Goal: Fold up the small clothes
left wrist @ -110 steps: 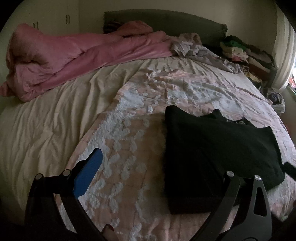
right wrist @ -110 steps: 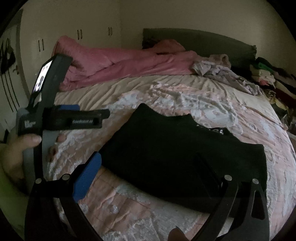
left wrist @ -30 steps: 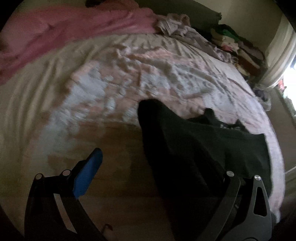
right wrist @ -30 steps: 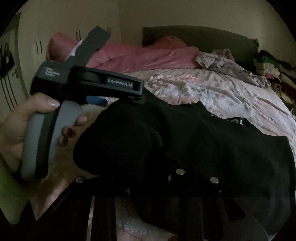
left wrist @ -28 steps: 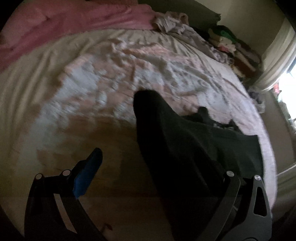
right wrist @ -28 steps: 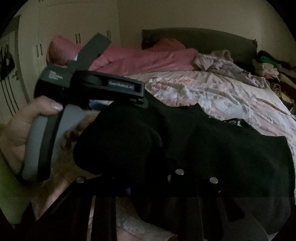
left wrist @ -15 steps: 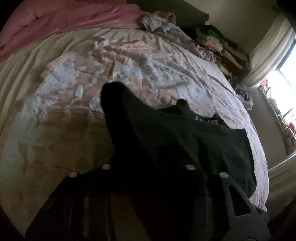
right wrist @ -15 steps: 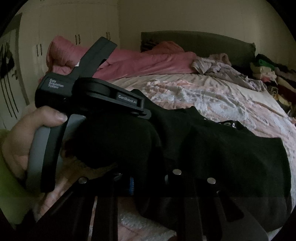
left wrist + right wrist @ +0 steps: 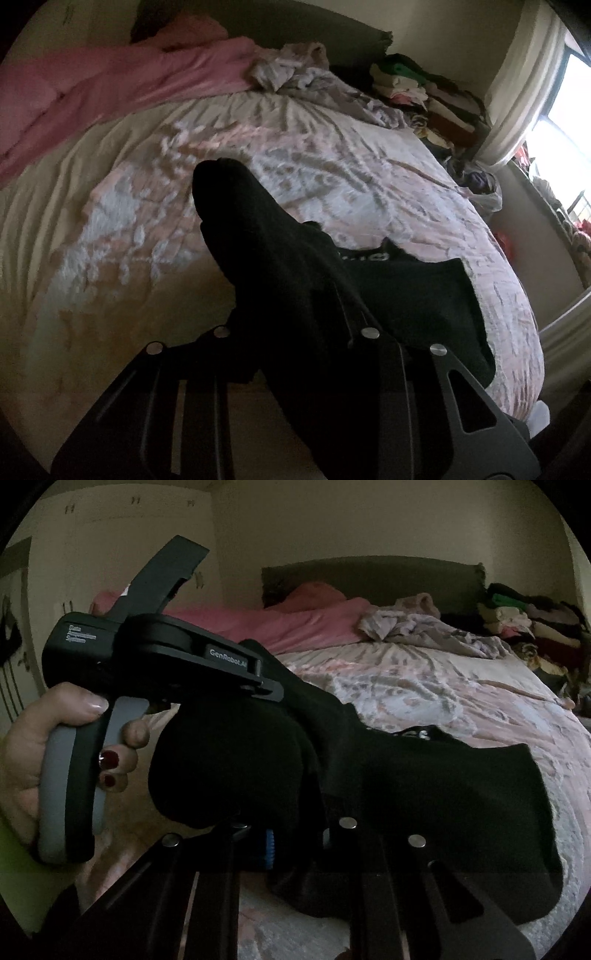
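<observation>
**Black garment lifted for its fold**

The black garment (image 9: 295, 280) lies half on the patterned bedspread (image 9: 369, 184), its near edge raised. The left gripper (image 9: 295, 332) and right gripper (image 9: 291, 834) are both closing, clamped on that edge. Folding looks barely begun. Beyond: a pink duvet (image 9: 110, 85), stacked clothes (image 9: 524, 624), a bright window (image 9: 565, 110).

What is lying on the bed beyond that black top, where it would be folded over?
Nothing visible does. The black top is raised at its near edge, and the patterned bedspread beyond it is bare; the crumpled grey clothes lie farther off by the headboard.
</observation>
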The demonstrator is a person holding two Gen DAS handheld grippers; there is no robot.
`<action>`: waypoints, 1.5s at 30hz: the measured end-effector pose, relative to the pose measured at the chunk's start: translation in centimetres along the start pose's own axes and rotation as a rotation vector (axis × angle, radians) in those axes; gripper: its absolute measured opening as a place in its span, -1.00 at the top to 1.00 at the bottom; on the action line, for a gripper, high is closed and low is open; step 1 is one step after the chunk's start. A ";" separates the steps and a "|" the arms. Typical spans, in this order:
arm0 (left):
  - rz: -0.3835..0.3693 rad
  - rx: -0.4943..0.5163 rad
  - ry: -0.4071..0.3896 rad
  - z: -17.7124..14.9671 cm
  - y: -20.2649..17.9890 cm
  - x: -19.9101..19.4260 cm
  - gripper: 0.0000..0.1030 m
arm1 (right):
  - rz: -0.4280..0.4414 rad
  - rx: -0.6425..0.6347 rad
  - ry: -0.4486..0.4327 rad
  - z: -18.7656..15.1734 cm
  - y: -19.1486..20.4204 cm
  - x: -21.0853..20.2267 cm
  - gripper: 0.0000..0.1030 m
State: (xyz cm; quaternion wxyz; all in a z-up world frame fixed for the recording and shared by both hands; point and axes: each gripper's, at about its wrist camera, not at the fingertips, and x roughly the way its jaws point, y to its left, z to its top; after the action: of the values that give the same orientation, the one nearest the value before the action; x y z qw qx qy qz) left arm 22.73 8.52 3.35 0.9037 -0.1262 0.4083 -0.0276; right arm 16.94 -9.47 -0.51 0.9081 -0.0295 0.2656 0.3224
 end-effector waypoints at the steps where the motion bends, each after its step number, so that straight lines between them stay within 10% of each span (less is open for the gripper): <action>1: 0.006 0.010 -0.003 0.2 -0.8 -0.2 0.59 | -0.009 0.002 -0.010 0.1 -0.3 -0.5 0.75; 40: 0.030 0.252 0.119 -0.6 -20.2 8.6 0.59 | -0.088 0.460 0.070 -4.9 -14.3 -5.5 0.83; 43: 0.012 0.258 0.124 -1.0 -20.8 9.3 0.44 | -0.101 0.471 0.080 -5.4 -14.8 -5.6 0.84; 45: -0.026 0.253 0.133 -1.1 -21.0 9.7 -0.13 | -0.102 0.494 0.096 -6.0 -15.4 -5.6 0.83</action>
State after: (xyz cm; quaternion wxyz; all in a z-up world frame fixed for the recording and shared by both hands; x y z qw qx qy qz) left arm 29.42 -13.49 0.83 0.8830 -0.0145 0.4587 -0.0990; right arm 19.79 -26.12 -4.63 0.8891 0.1648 0.3773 0.1999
